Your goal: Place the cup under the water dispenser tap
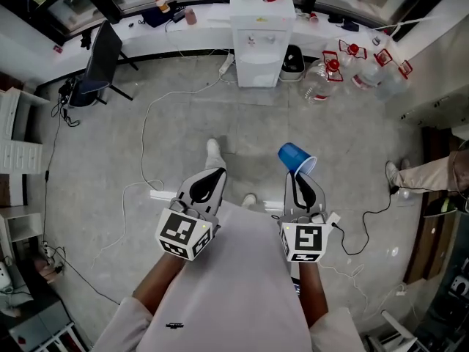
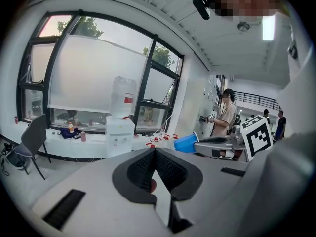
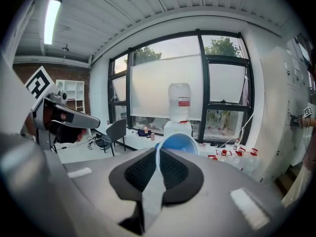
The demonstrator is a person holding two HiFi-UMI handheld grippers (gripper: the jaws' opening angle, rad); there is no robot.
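A blue cup (image 1: 296,157) hangs in the air in front of me, its rim pinched by my right gripper (image 1: 300,176); the right gripper view shows the cup's open mouth (image 3: 178,143) just past the jaws, which are shut on its rim. My left gripper (image 1: 211,179) is beside it at the same height, jaws shut with nothing between them (image 2: 154,154). The white water dispenser (image 1: 261,34) with a bottle on top stands across the floor against the window ledge, well ahead of both grippers, and appears in both gripper views (image 2: 120,132) (image 3: 178,120).
An office chair (image 1: 100,59) stands at the left. Cables (image 1: 150,123) run over the grey floor. Several clear water bottles with red caps (image 1: 344,68) lie right of the dispenser. A person's leg (image 1: 425,173) shows at the right edge; people (image 2: 227,112) stand at the right.
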